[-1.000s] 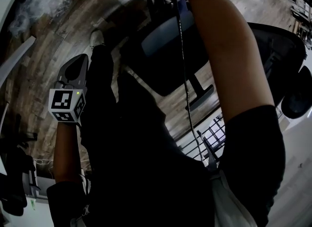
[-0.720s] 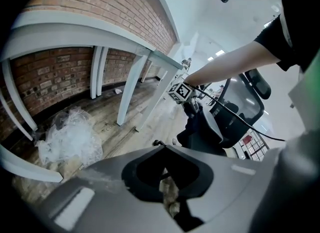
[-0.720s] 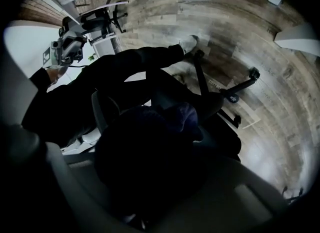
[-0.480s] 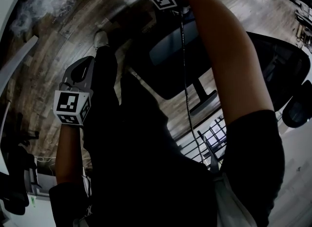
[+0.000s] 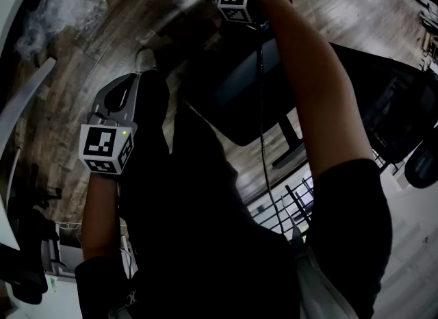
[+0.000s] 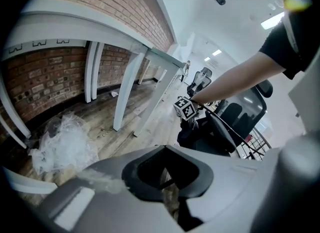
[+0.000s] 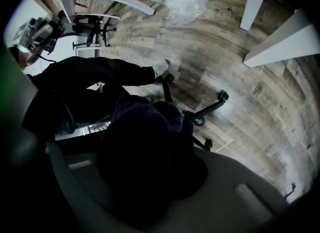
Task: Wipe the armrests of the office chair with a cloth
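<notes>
The black office chair (image 5: 383,98) stands in front of me, its grey-blue armrest pad (image 5: 250,71) running under my right forearm. My right gripper (image 5: 236,22) is at the pad's far end, below its marker cube, shut on a dark navy cloth (image 7: 145,147) that fills the space between its jaws. In the left gripper view the cloth (image 6: 192,132) hangs under that cube against the chair (image 6: 227,127). My left gripper (image 5: 126,81) hangs off to the left beside my leg, away from the chair. Its jaws stand together with nothing in them.
The chair's castor base (image 7: 202,119) spreads over the wood floor. A heap of clear plastic wrap (image 5: 61,3) lies far left, near white table legs (image 6: 125,87) and a brick wall (image 6: 40,82). Another dark chair (image 5: 27,256) stands bottom left. My shoe (image 7: 161,68) is by the base.
My right gripper with the cloth has shifted down and to the right in the head view, along the chair's pad. The left gripper has drifted slightly down and to the right.
</notes>
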Tool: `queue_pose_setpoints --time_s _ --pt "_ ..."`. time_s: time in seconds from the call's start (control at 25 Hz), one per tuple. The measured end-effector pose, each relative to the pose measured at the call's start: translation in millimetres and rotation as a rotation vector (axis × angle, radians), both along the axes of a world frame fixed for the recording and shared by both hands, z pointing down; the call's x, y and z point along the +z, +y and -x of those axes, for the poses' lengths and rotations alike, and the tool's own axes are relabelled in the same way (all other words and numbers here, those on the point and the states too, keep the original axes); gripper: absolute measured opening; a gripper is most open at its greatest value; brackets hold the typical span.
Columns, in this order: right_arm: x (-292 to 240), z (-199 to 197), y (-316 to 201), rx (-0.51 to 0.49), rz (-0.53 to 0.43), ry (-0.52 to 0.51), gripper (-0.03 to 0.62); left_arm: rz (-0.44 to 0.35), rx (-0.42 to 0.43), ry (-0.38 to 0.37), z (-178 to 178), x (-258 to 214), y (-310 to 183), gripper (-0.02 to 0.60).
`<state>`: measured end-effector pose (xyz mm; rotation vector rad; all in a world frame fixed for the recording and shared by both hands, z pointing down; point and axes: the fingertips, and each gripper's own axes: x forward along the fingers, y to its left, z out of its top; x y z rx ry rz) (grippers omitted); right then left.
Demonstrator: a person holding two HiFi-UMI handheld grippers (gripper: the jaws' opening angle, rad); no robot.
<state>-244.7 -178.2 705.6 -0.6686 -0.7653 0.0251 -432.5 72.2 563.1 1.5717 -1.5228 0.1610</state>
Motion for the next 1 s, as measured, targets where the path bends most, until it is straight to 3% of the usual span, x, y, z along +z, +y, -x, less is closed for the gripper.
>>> queue_pose_setpoints --time_s 0.24,0.36,0.52,0.76,1.0 --pt "36 20 12 0.01 0.04 -0.128 0.044 0.0 -0.002 -0.002 2 9 -3 0.006" --pt "43 27 38 0.032 0.12 -0.137 0.046 0.016 -0.007 0.004 2 13 4 0.006" --pt "40 18 61 -0.043 0.197 -0.07 0.046 0.027 -0.02 0.006 6 13 12 0.006" --pt "-9 16 80 -0.033 0.296 0.134 0.046 0.026 -0.05 0.013 11 5 20 0.006" --pt "-45 16 90 -0.077 0.337 0.17 0.046 0.002 -0.054 0.015 6 -14 13 0.006"
